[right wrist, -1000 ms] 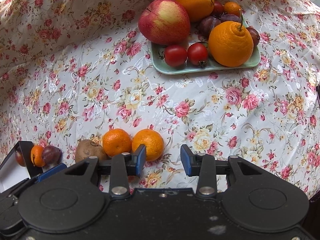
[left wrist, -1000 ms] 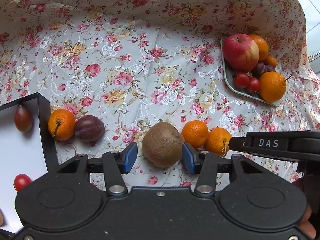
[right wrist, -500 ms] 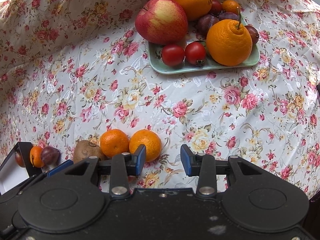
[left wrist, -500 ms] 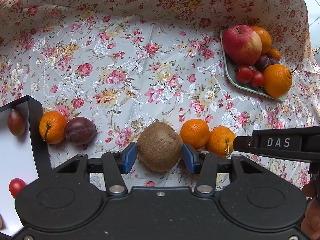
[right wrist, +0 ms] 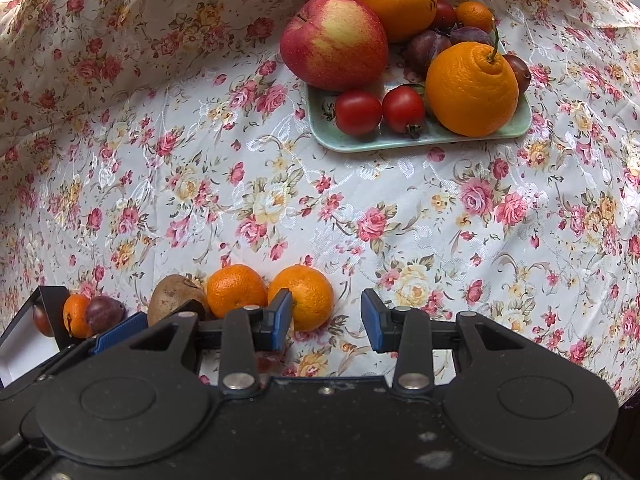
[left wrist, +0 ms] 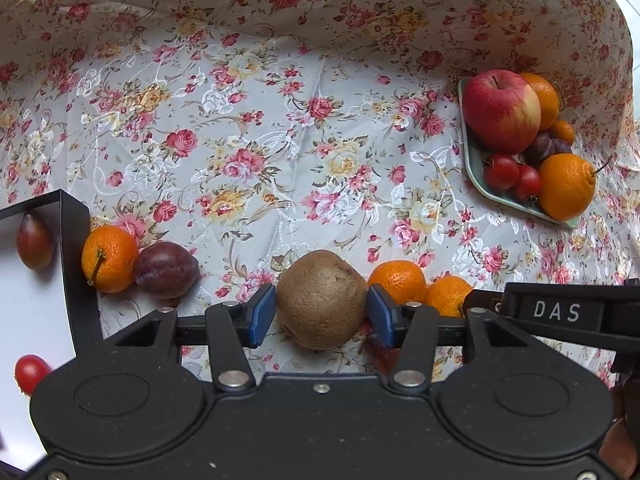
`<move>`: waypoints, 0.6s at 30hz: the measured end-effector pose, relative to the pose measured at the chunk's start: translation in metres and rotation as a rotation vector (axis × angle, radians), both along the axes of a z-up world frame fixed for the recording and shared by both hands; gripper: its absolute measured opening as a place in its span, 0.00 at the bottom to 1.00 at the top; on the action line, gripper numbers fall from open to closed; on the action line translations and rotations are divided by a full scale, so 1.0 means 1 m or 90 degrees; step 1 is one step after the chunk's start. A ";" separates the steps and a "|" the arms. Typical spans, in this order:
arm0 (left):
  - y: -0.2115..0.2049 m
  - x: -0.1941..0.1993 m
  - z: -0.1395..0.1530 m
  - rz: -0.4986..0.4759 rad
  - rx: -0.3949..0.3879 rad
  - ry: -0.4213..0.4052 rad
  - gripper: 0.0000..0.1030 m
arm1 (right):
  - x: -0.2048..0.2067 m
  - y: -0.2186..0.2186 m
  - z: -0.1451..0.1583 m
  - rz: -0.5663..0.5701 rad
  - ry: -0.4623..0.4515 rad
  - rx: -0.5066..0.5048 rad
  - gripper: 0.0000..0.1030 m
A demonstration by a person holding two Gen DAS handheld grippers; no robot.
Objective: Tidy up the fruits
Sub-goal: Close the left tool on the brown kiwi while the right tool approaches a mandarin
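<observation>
In the left wrist view the left gripper point(left wrist: 322, 312) sits at lower centre with both blue pads pressed against the sides of a brown kiwi point(left wrist: 321, 299), so it is clamped on that fruit. Just right of the kiwi lie two mandarins point(left wrist: 397, 281), touching each other, the farther one partly hidden behind the other tool's black body marked DAS. At left of the frame a stemmed mandarin point(left wrist: 109, 258) and a dark plum point(left wrist: 166, 269) touch one another, right beside the black wall of a white-floored box point(left wrist: 78, 264); inside the box are a reddish-brown oval fruit point(left wrist: 35, 241) and, at lower left, a cherry tomato point(left wrist: 30, 372).

In the right wrist view the right gripper point(right wrist: 326, 320) has its jaws spread apart with nothing between them; its left pad is just in front of the nearer mandarin. At upper right a pale green tray point(right wrist: 400, 142) holds a red apple point(right wrist: 334, 42), two cherry tomatoes point(right wrist: 358, 113), a large knobbed orange point(right wrist: 472, 88), another orange behind and some plums. Everything rests on a floral tablecloth point(right wrist: 400, 220)
</observation>
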State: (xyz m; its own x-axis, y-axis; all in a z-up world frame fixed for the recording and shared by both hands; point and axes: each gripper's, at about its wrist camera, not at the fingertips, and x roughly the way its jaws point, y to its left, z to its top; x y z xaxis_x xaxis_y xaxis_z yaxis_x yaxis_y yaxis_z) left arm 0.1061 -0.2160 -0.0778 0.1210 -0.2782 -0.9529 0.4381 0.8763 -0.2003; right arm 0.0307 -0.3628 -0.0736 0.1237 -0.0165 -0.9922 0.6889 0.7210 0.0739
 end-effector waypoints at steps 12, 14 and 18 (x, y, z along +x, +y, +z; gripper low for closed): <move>0.005 0.008 0.006 0.016 -0.008 0.007 0.50 | 0.016 0.008 -0.017 0.017 0.013 0.010 0.39; 0.006 0.011 0.005 0.021 -0.012 0.016 0.50 | 0.017 0.007 -0.019 0.011 0.010 0.016 0.39; 0.009 0.014 0.004 0.034 -0.022 0.030 0.50 | 0.016 0.005 -0.024 -0.007 0.007 0.029 0.39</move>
State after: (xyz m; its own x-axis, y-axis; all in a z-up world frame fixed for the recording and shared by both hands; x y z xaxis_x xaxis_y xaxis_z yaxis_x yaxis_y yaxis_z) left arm 0.1204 -0.2073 -0.0740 0.0921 -0.3061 -0.9475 0.3810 0.8900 -0.2505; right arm 0.0468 -0.3580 -0.0979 0.1130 0.0273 -0.9932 0.6973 0.7099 0.0988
